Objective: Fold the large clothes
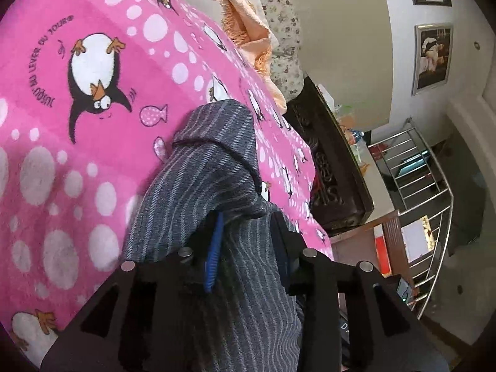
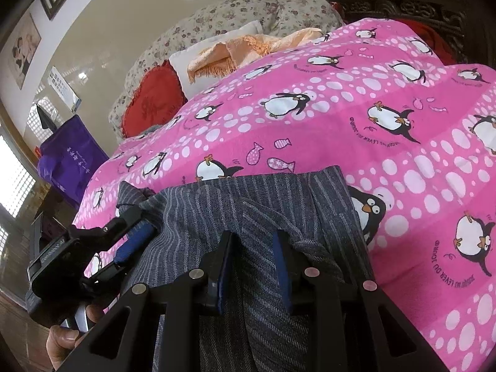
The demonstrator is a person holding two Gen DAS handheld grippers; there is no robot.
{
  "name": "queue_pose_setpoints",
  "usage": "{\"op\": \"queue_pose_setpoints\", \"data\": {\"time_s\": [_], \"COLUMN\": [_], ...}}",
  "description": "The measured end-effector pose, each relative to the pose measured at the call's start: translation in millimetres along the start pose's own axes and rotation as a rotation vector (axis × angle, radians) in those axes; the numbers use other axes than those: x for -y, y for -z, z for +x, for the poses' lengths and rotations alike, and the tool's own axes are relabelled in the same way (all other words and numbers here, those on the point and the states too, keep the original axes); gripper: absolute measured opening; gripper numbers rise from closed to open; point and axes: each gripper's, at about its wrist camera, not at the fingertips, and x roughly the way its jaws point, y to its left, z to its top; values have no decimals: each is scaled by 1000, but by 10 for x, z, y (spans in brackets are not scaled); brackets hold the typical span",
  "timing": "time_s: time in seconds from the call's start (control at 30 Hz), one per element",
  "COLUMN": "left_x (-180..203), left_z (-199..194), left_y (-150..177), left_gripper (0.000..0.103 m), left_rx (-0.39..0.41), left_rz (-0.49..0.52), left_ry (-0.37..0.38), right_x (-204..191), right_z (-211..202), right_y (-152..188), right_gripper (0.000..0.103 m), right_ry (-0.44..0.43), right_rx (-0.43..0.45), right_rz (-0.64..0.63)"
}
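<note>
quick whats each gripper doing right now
left gripper: grey striped garment between its jaws, grip cannot be told
right gripper: shut on the grey striped garment

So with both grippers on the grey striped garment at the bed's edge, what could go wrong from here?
1. The left gripper looks slack around the grey striped garment, so that end could slip free.
2. The cloth is bunched between the right gripper's fingers, so a crooked fold could get set.
3. Much of the garment hangs off the pink penguin blanket and could slide to the floor.
</note>
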Motion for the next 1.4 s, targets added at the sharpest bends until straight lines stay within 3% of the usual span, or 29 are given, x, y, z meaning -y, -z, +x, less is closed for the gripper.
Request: {"op": "queue_pose_setpoints", "data": {"time_s": [0.77,0.87,0.97,1.03,1.07,1.1,1.13,1.2,1.3,1.4], "left_x": [-17,64,366,597,717,827,856,819,526,216], "left_z": [-5,-9,-223,-482,-648,-860,-957,-1185,-1250,-1246], "left_y": [-20,-33,-157,-245,-286,-304,-298,-201,50,426], "left_gripper": [31,31,32,38,45,62,68,69,69,69], "left_rx": [-7,-22,-13,44,81,120,133,119,23,-26], "left_rz": [-15,9,46,104,144,184,199,232,228,209], "left_ry": [14,-42,-229,-285,-298,-328,-345,-371,-393,-368], "right_x": [124,125,89,-45,-153,-216,-288,-334,-150,71], "right_z": [2,-6,-98,-437,-736,-910,-1135,-1474,-1788,-1864], "right_y": [-7,-8,-53,-107,-118,-119,-108,-46,150,408], "right_gripper": [25,25,25,25,26,28,29,36,82,84], "right_ry": [-61,-56,-28,-3,-51,-74,-84,-66,-40,-3], "right_rx": [0,-1,-10,58,128,159,186,232,251,227], "right_rz": [48,41,50,28,-20,-57,-114,-199,-245,-254]}}
